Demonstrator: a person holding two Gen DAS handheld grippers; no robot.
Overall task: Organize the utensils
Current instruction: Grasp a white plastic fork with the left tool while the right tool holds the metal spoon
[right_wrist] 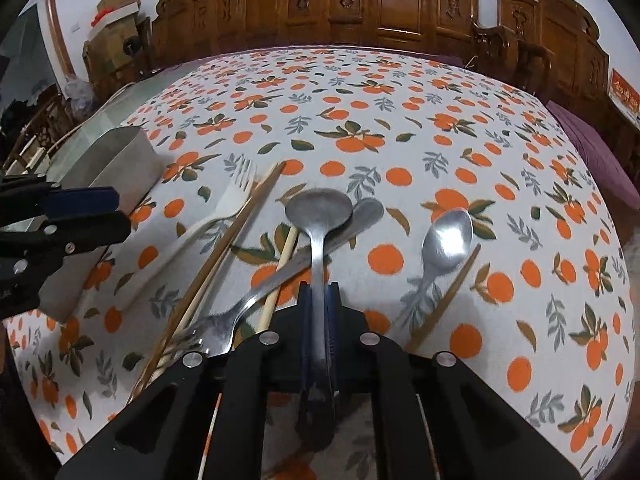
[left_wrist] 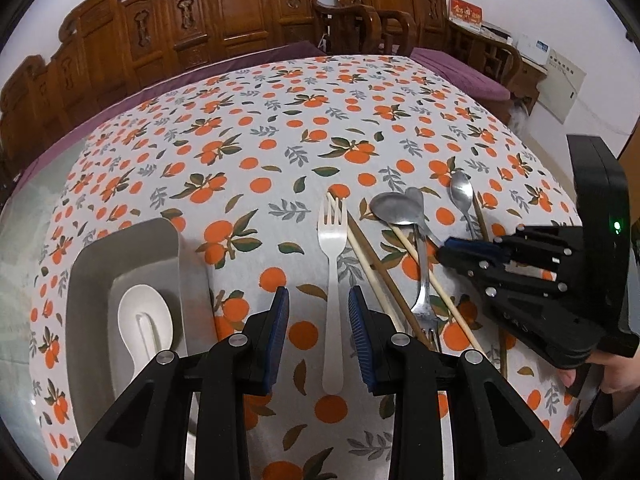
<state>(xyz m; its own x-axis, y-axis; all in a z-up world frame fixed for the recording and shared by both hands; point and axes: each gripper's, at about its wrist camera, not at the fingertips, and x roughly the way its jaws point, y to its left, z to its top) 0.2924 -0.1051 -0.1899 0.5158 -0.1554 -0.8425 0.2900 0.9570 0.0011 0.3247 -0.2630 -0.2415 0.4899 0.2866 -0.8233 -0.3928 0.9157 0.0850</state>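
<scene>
Right gripper [right_wrist: 318, 308] is clamping the metal spoon [right_wrist: 319, 216] handle above the utensil pile.
Left gripper [left_wrist: 318, 312] is waiting open, straddling the white fork [left_wrist: 333, 264]; I am judging the tray [left_wrist: 100, 264] as next destination.

Your table [left_wrist: 304, 128] in orange-print cloth, grey tray [left_wrist: 92, 276] at its left, white fork [left_wrist: 333, 264], chopsticks [left_wrist: 380, 276], metal fork [left_wrist: 425, 280], small spoon [left_wrist: 462, 194] right of the tray.
</scene>
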